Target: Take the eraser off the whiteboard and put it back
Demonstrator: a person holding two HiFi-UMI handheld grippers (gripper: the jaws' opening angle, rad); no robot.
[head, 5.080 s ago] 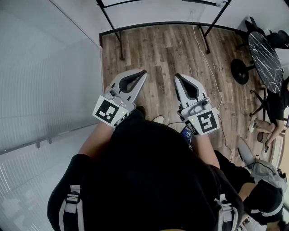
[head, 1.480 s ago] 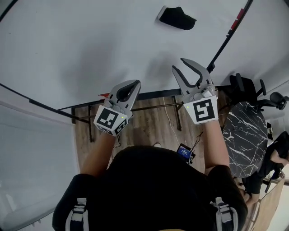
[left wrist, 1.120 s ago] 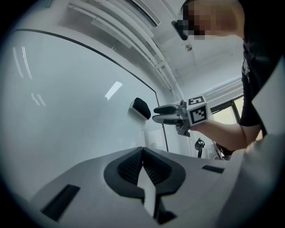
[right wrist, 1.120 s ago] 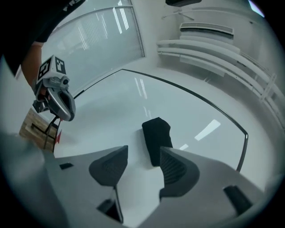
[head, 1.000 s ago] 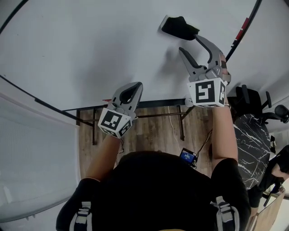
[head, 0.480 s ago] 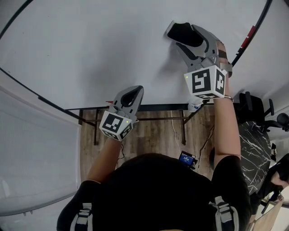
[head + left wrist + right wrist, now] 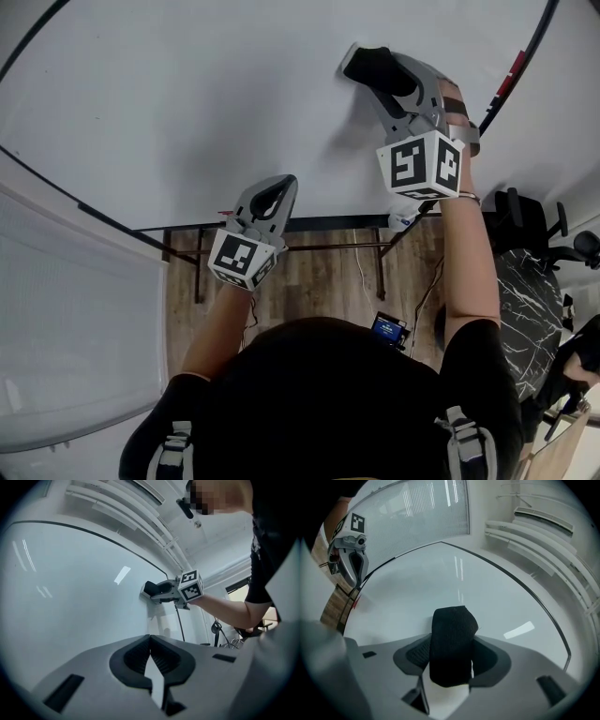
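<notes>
A black eraser [image 7: 373, 66] sticks to the whiteboard [image 7: 187, 94] at the upper right of the head view. My right gripper [image 7: 382, 77] is raised level against the board, one jaw on each side of the eraser. Its jaws are closing, and in the right gripper view the pads [image 7: 415, 656] sit against both sides of the eraser [image 7: 452, 639]. My left gripper [image 7: 281, 180] hangs lower, near the board's bottom edge, shut and with nothing in it. The left gripper view shows its tips [image 7: 150, 638] together, with the right gripper [image 7: 157, 591] and eraser [image 7: 150, 588] further along the board.
The whiteboard stands on a black frame [image 7: 309, 225] over a wood floor [image 7: 300, 277]. A small device with a lit screen [image 7: 386, 328] lies on the floor. A dark marble table [image 7: 525, 295] and office chairs [image 7: 530, 220] stand to the right.
The view swung up from the floor to the board. My right gripper rose to the eraser and its jaws came round it. The left gripper barely moved.
</notes>
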